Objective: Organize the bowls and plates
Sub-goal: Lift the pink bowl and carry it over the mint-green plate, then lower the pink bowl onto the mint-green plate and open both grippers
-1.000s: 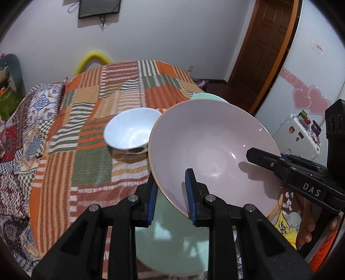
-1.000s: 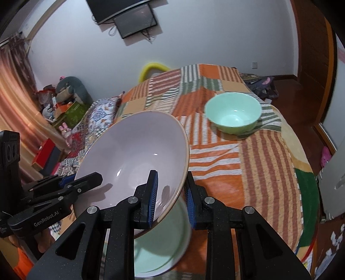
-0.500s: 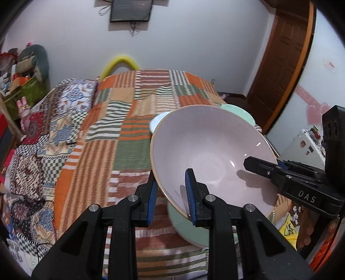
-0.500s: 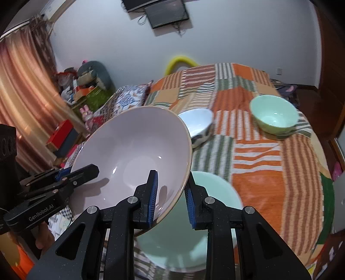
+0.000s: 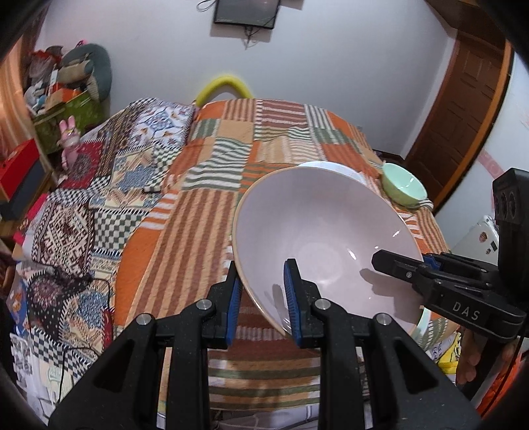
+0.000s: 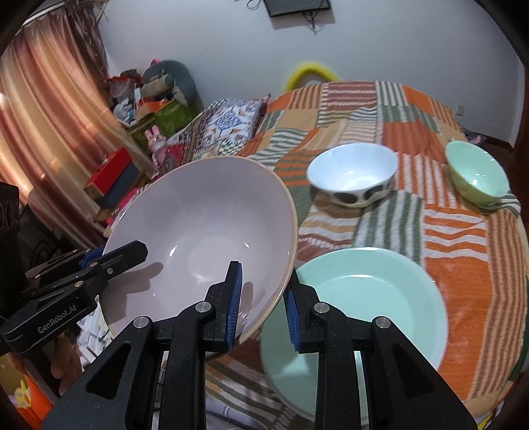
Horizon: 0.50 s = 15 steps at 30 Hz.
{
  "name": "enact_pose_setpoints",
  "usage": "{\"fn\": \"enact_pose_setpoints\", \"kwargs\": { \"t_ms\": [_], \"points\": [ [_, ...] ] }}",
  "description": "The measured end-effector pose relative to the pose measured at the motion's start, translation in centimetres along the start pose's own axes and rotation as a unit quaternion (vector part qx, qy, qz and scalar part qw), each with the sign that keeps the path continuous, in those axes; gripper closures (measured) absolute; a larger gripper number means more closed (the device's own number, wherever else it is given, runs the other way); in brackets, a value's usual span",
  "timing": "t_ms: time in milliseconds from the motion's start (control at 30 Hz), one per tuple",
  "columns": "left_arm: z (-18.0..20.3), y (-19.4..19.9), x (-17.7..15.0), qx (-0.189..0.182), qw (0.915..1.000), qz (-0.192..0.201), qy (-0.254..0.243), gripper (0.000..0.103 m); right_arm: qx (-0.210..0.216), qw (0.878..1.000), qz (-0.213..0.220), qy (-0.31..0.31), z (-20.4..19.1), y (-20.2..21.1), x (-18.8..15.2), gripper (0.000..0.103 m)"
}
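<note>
Both grippers are clamped on the same big pale pink bowl (image 5: 317, 238), one on each side of its rim. Left gripper (image 5: 261, 299) has the rim pinched between its blue pads, and the right gripper (image 6: 263, 299) is doing the same on the opposite edge. So the bowl's up in the air, tilted, over the near edge of the bed with the striped patchwork quilt (image 6: 456, 251). Right under/beside it on the quilt sits a mint green plate (image 6: 370, 291). Further toward the middle there's a white bowl with dark spots (image 6: 353, 175), and a small mint green bowl (image 6: 476, 175) near the right edge. Dark screen (image 5: 244, 13) hangs on the back wall.
</note>
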State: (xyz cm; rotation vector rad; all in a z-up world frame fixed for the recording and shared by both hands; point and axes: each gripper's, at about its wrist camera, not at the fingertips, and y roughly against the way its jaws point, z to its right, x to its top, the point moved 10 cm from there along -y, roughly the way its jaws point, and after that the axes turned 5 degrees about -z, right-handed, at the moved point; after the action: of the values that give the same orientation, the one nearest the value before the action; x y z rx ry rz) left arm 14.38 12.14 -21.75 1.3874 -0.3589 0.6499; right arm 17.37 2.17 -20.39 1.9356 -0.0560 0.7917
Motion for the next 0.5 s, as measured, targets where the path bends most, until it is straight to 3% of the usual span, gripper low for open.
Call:
{"fn": "enact_pose_setpoints", "kwargs": {
  "t_ms": [500],
  "points": [
    [-4.9,-4.2,-2.8,0.014,0.9980,-0.046,0.041,0.078,-0.004,0.998,-0.065,0.019,-2.1,-5.2,-1.6,0.080]
  ]
}}
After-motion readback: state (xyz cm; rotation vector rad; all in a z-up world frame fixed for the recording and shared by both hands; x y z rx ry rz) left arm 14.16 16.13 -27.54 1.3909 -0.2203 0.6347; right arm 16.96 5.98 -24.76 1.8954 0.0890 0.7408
